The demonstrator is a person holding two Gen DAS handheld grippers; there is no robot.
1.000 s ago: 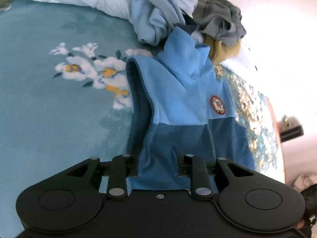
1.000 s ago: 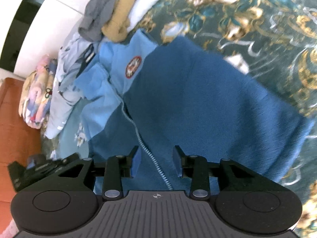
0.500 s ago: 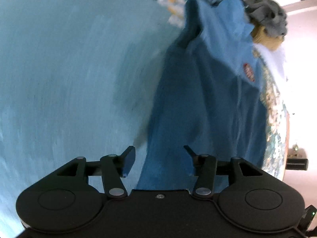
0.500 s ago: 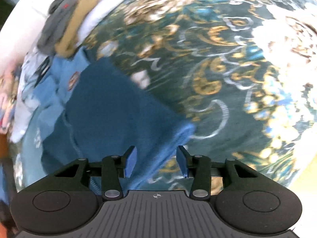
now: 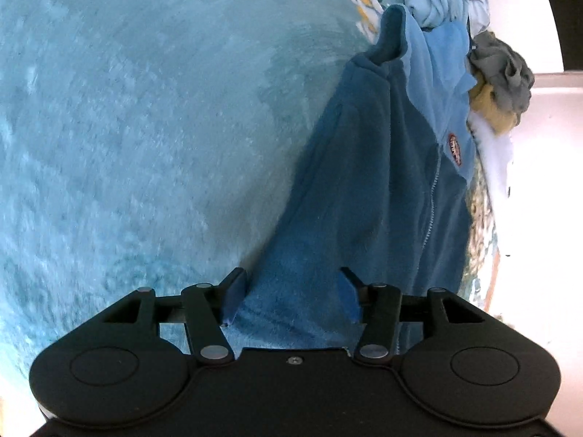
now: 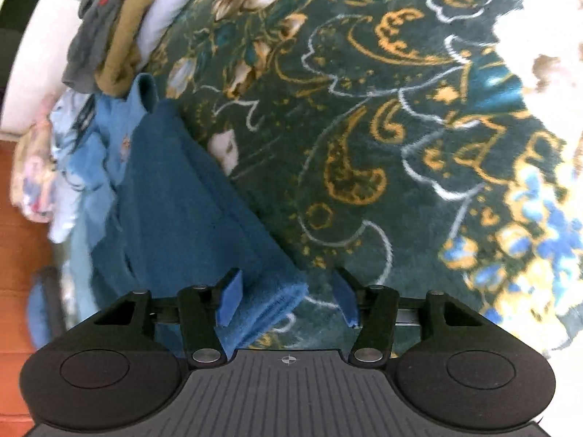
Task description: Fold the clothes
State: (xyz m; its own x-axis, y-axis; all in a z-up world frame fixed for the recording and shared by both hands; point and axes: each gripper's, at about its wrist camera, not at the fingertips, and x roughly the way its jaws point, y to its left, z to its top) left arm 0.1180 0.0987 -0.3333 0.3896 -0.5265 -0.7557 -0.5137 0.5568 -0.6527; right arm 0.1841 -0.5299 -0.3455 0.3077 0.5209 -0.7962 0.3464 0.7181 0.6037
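A two-tone blue fleece jacket (image 5: 368, 189) with a zip and a round chest badge lies flat on a teal floral bedspread (image 5: 127, 138). My left gripper (image 5: 291, 291) is open, its jaws astride the jacket's bottom left hem corner. In the right wrist view the jacket (image 6: 182, 196) runs up and left over the dark patterned part of the bedspread (image 6: 382, 127). My right gripper (image 6: 288, 295) is open, with the jacket's bottom right corner between its jaws.
A pile of unfolded clothes lies beyond the jacket's collar: light blue garments (image 5: 441, 3), a grey one (image 5: 506, 69) and a mustard one (image 5: 492, 109). They also show in the right wrist view (image 6: 105, 32). An orange-brown floor (image 6: 18, 255) lies past the bed's left edge.
Both grippers have pulled back down the jacket from its middle to its bottom corners and have opened wider. The jacket now lies stretched out lengthwise.
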